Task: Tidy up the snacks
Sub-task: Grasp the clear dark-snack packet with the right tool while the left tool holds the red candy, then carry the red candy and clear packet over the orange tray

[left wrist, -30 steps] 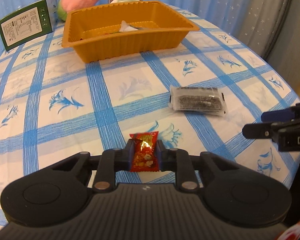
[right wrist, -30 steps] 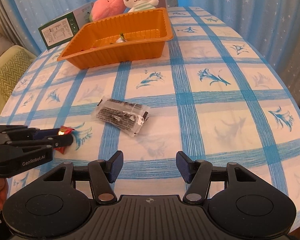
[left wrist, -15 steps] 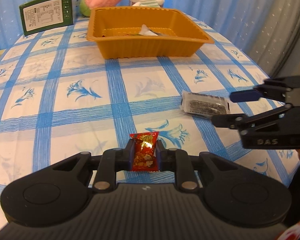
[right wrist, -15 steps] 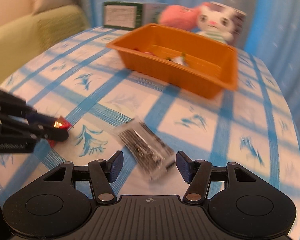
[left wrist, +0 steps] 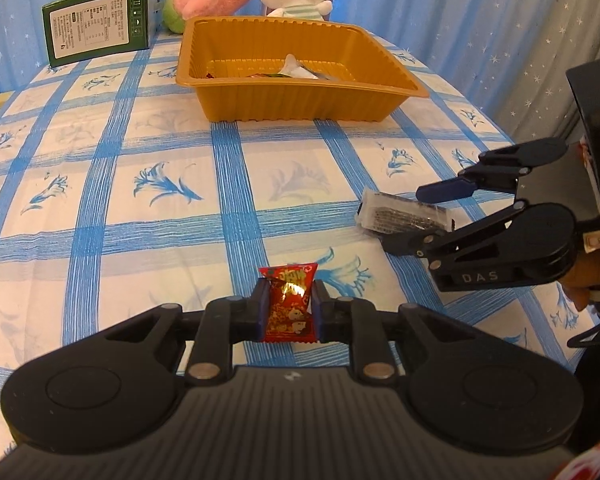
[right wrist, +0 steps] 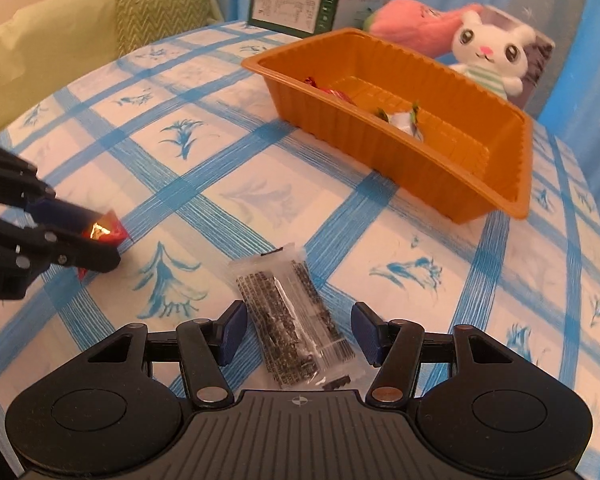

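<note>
A few wrapped snacks already lie in the far orange ribbed plastic tray. The left gripper pinches a small red foil snack packet; the right gripper, jaws closing, straddles the clear-wrapped dark snack bar on the table.

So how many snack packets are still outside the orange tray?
2. A red packet is pinched in the left gripper; a clear, dark-filled one lies on the tablecloth between the right gripper's closing fingers. The orange tray holds others, partly hidden.
</note>
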The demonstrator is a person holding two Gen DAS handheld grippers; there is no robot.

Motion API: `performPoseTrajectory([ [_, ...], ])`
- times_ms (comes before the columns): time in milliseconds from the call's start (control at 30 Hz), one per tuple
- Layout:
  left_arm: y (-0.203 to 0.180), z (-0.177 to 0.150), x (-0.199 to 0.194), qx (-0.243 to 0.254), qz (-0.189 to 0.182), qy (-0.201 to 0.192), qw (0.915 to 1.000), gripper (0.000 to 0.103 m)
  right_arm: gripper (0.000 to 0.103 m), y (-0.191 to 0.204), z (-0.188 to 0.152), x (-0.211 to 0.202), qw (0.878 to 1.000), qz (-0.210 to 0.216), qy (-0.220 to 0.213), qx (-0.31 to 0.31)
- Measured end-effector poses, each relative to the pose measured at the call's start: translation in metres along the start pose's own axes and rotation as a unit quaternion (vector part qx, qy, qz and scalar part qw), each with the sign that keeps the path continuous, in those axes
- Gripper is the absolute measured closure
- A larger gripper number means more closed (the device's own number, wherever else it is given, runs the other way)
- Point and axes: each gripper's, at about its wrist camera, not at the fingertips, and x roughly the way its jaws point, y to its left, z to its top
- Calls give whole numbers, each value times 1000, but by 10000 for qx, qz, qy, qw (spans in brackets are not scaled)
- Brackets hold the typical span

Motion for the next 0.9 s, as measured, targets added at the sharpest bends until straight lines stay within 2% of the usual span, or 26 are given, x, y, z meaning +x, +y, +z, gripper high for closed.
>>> performPoseTrajectory([
  [100, 0, -1, 0, -12, 2, 8, 10000, 84, 63, 0, -5, -5, 9994, 62, -52, 342],
  [267, -2, -2, -2, -9, 21, -15, 10000, 84, 64, 7, -15, -18, 9949, -27, -150, 996],
  [533, -9, -2, -12, -17, 83, -41, 10000, 84, 64, 21, -30, -48, 9801, -94, -383, 1947],
  [733, -13, -2, -22, -21, 120, -109, 9999, 84, 64, 26, -35, -69, 9733, -118, -479, 2240],
  [900, -16, -1, -29, -6, 134, -155, 9998, 84, 64, 32, -36, -80, 9724, -149, -538, 2266],
])
